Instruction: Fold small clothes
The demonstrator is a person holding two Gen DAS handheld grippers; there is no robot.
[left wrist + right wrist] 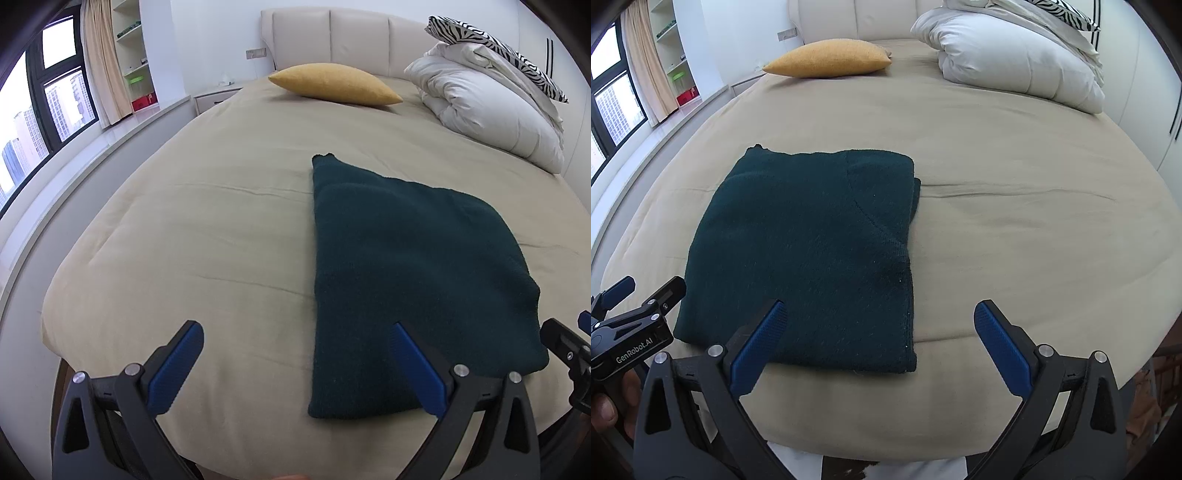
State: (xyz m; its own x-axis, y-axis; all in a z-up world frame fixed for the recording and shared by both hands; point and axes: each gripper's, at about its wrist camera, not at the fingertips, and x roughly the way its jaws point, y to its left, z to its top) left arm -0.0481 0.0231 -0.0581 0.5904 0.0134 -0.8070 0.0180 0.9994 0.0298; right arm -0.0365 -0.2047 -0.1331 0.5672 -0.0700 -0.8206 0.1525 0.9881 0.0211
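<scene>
Garment (809, 254) folded, dark green, flat on beige bed cover (1015, 229) near its front edge.

Left gripper (295, 365) jaws spread wide, empty, hovering over front-left corner of garment; one blue pad (413, 369) above the fabric, other over bare cover. Right gripper (879, 347) also wide apart, empty, above garment's front-right corner. Neither touches cloth as far as visible. Yellow pillow (332, 84) and white duvet pile (491, 110) with zebra-print cushion (495, 48) sit at headboard end, well apart from garment.
</scene>
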